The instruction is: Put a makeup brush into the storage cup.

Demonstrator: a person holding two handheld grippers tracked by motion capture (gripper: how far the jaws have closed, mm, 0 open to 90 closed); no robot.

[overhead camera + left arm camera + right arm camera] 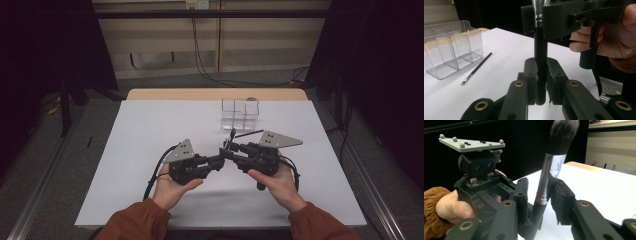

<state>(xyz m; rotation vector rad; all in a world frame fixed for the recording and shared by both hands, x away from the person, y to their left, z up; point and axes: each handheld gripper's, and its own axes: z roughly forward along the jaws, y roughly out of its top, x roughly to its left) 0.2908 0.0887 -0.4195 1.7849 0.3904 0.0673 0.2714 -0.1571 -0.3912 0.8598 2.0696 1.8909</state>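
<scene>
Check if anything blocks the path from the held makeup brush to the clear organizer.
Nothing upright. Only a thin brush lies flat on the table before the clear organizer; the makeup brush should pass over it.

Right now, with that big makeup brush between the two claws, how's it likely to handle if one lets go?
The makeup brush looks stiff: its black handle stands straight in the left claw. The shiny metal ferrule probably makes it slippery for the right claw, whose jaws flank it with a gap on one side. Being round and top-heavy with bristles, it would likely tip and roll on the table.
</scene>
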